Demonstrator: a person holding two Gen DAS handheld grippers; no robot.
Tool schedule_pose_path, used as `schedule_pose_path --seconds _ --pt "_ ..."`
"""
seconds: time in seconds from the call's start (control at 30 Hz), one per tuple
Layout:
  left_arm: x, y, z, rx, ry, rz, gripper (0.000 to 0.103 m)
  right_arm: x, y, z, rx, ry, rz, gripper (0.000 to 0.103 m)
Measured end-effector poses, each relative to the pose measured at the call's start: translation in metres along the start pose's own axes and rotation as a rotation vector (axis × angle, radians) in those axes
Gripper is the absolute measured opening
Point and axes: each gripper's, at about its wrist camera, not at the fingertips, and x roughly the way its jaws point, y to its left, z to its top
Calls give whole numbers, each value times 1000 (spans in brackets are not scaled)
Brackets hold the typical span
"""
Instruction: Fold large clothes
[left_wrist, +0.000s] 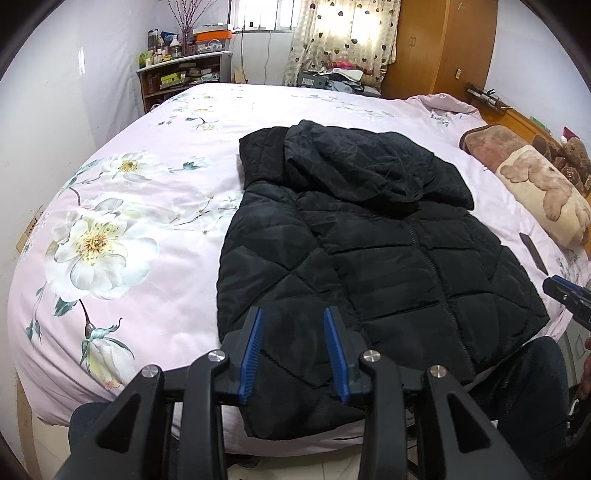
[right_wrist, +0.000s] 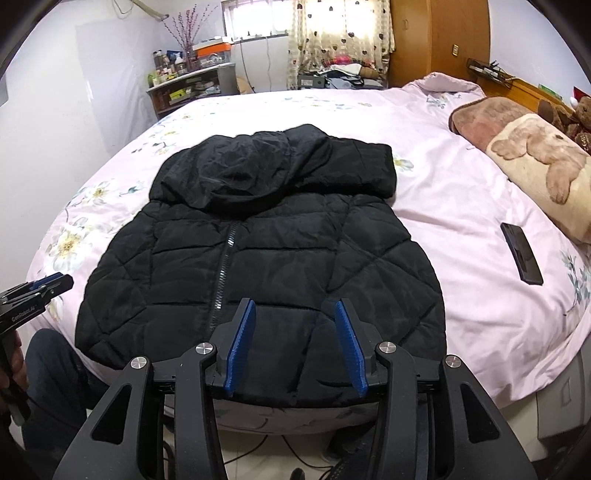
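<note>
Jaws of both grippers stand apart with nothing pinched between the blue pads. The left gripper (left_wrist: 293, 314) hovers over the near left part of a black quilted jacket (left_wrist: 388, 258), above the hem; the right gripper (right_wrist: 295, 306) hovers over the near right part of the same hem. The jacket lies flat, front up and zipped, on a pink floral bedspread (left_wrist: 147, 295), its hood (left_wrist: 365, 162) folded down toward twelve o'clock and its lower edge draped over the bed's near side at six o'clock. Both sleeves appear tucked out of sight. In the right wrist view a dark phone (right_wrist: 521, 254) rests on the bedspread at about three o'clock of the jacket, well apart from it, and a brown bear-print blanket (right_wrist: 532, 158) lies at about two o'clock. A cluttered shelf (left_wrist: 181, 74) stands against the far wall at eleven o'clock, and a heart-print curtain (left_wrist: 347, 33) hangs at twelve o'clock.
</note>
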Motion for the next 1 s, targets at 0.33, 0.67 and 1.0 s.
schedule_pose_path --seconds 0.33,0.67,1.0 --pt "47 35 -7 -34 58 46 42 41 -56 -8 78 86 -70 57" --pt "81 51 -29 -106 142 -9 55 80 -124 -16 263 214 -63 58" --pt "84 47 -56 -108 176 -44 74 100 -147 -38 428 333 61 66"
